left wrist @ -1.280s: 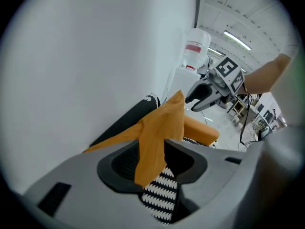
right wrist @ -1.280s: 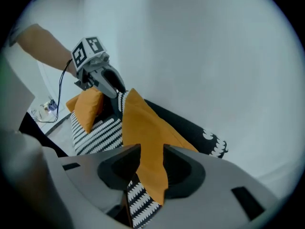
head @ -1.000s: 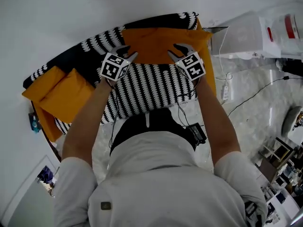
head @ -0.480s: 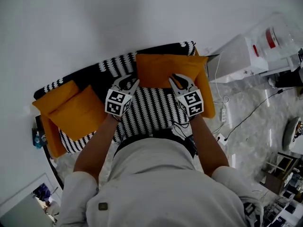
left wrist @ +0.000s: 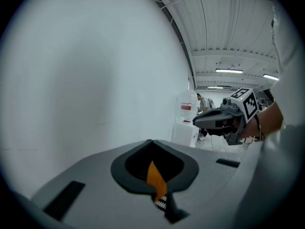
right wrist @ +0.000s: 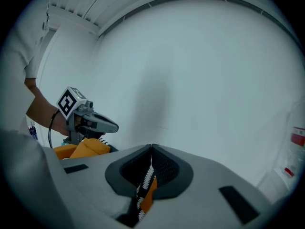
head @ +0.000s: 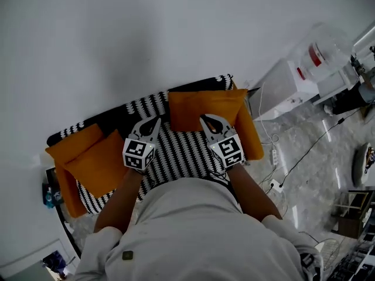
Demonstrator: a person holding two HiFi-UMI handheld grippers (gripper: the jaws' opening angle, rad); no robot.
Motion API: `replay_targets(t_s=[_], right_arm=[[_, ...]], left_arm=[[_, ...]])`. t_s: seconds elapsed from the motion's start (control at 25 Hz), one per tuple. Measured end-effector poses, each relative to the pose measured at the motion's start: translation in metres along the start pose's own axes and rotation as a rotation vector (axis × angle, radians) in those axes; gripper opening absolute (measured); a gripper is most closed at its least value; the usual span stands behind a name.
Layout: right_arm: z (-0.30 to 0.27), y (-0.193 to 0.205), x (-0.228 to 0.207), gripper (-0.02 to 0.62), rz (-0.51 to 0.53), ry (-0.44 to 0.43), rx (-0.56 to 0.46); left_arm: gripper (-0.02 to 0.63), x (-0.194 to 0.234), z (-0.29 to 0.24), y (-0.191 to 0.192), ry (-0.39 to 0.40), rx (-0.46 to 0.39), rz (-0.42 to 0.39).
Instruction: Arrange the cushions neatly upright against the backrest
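An orange cushion [head: 205, 107] stands against the backrest [head: 137, 107] of the black-and-white patterned sofa [head: 181, 151], at its right end. Two more orange cushions [head: 96, 160] lean at the left end. My left gripper [head: 155, 120] hovers over the seat just left of the right cushion, and my right gripper [head: 203, 119] hovers in front of its lower edge. Both sets of jaws have just been closing and now stand shut with nothing between them. In the left gripper view the shut tips [left wrist: 151, 140] point at the wall; the right gripper view shows the same [right wrist: 151, 146].
A white wall rises behind the sofa. Right of it stands a white cabinet [head: 284, 86] with a water bottle [head: 319, 54]. A power strip and cables [head: 274, 156] lie on the marble floor. The orange armrest [head: 252, 139] bounds the seat's right side.
Both grippers have lifted off the right cushion's lower corners and drawn back, and their jaws went from open to shut. The cushion stays against the backrest.
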State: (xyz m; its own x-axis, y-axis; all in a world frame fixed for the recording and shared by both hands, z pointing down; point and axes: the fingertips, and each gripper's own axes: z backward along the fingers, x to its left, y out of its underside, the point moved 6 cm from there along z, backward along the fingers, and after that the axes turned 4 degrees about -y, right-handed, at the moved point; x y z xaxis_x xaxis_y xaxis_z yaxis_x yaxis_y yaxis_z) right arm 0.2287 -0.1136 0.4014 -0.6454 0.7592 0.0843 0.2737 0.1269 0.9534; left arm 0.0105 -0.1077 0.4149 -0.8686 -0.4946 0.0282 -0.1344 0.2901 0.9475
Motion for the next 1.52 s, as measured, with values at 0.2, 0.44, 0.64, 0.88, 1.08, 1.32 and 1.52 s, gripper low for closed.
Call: replay_targets(t_s=[0.2,0.44,0.64,0.88,1.08,1.32,1.52], right_arm=[[-0.002,-0.015,0.002,0.028,0.010,-0.003,-0.020],[-0.008,-0.018,0.004,0.028,0.023,-0.075,-0.049],[-0.014,-0.021,-0.008,0.028,0.048,-0.170,-0.057],[-0.016,-0.020,-0.014,0.028,0.082,-0.298,-0.067],[-0.023,-0.013,0.010,0.028,0.114,-0.434,-0.071],[-0.039,-0.021,0.064,0.028,0.143,-0.591,-0.086],[-0.054,-0.037,0.127,0.028,0.171,-0.692,-0.111]], left_arm=[[0.009,0.002,0.008,-0.006,-0.008,-0.013,-0.005],[0.009,-0.005,0.021,-0.009,-0.079,-0.025,-0.014],[0.009,-0.010,0.031,-0.010,-0.199,-0.031,0.022],[0.009,-0.031,0.049,-0.006,-0.329,-0.029,0.043],[0.009,-0.045,0.081,0.013,-0.434,-0.026,0.088],[0.009,-0.047,0.147,0.030,-0.588,-0.022,0.122],[0.009,-0.041,0.217,0.046,-0.692,-0.022,0.143]])
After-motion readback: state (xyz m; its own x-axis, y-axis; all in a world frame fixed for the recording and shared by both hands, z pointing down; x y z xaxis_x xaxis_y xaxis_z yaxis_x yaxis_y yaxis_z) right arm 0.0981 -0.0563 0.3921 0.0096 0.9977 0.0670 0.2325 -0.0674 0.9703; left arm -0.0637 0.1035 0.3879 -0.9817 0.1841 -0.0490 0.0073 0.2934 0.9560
